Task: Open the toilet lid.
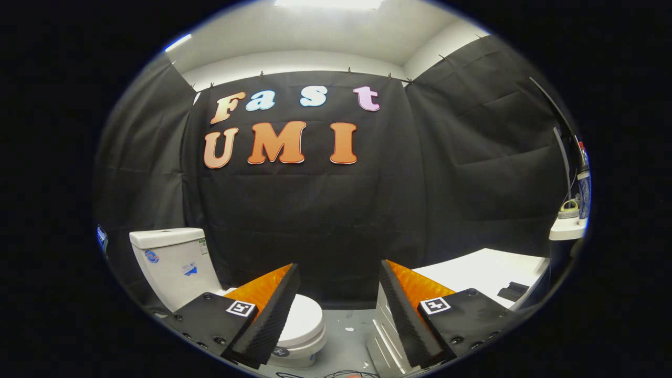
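A white toilet stands low on the left, its tank (pixel 173 262) against the black cloth wall. Its white lid (pixel 304 320) lies down flat over the bowl, partly hidden behind my left finger (pixel 262 315). My gripper (pixel 340 273) hangs above and well short of the toilet, open wide, with nothing between its fingers. The lid's front edge shows just right of the left finger; the right finger (pixel 409 315) is off to the right of the bowl.
A white table (pixel 483 270) with a small dark object (pixel 512 290) stands on the right, behind a grey metal cabinet (pixel 383 336). A white shelf (pixel 567 228) holding small items sits at the far right. Grey floor (pixel 346 341) lies between toilet and cabinet, with cables at its near edge.
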A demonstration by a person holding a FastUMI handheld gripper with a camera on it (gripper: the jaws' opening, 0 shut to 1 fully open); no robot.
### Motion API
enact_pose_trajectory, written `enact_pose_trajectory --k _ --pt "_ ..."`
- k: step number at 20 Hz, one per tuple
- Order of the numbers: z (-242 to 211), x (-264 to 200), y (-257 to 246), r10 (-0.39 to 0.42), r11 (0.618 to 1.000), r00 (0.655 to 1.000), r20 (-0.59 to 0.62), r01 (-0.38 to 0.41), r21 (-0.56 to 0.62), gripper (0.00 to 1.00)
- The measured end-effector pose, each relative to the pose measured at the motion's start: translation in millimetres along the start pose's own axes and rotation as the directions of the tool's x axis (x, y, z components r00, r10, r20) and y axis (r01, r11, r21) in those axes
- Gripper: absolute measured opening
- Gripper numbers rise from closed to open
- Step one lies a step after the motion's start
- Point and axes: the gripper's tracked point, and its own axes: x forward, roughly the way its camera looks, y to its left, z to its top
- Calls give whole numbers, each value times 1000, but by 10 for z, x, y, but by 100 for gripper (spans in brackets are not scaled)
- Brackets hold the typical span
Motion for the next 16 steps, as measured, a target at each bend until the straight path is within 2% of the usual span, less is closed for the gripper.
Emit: enact_pose_trajectory --k 11,14,16 --pt "0 7 -13 -9 1000 1000 0 9 -12 98" --pt "124 131 -71 -21 1000 1000 10 21 -15 98" --pt "382 299 -88 -20 999 998 52 18 27 98"
